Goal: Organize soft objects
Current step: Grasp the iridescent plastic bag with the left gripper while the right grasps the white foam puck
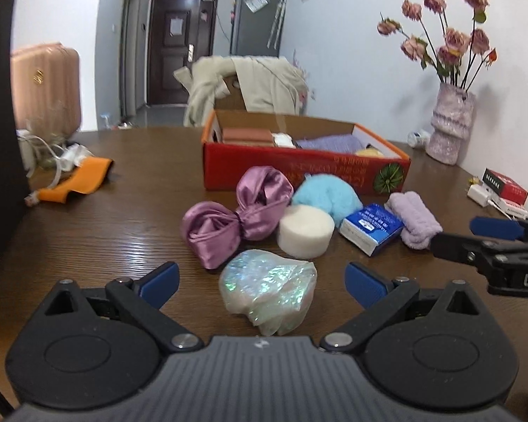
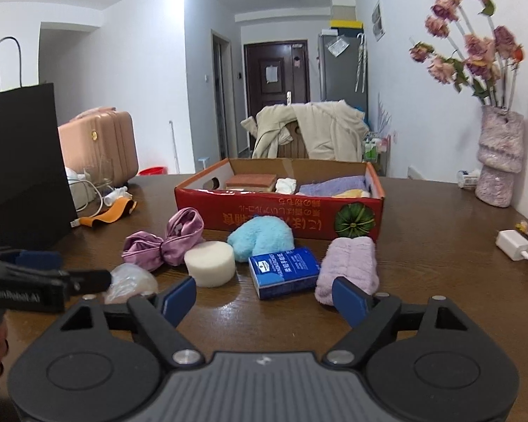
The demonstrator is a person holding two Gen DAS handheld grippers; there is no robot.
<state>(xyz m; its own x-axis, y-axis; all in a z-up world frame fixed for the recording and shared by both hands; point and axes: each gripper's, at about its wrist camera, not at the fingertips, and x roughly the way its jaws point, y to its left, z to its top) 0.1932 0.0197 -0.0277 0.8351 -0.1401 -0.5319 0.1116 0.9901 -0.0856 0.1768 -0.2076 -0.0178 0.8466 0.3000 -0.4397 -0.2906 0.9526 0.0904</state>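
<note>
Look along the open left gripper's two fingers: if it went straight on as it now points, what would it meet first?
The left gripper would most likely first meet the crinkly iridescent plastic bundle, which already lies between its open blue fingertips. Beyond it stands the white round foam sponge, though depth is hard to judge.

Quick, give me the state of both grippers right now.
Left gripper: open, empty, iridescent pouch between its fingers.
Right gripper: open, empty, near the lilac towel.
</note>
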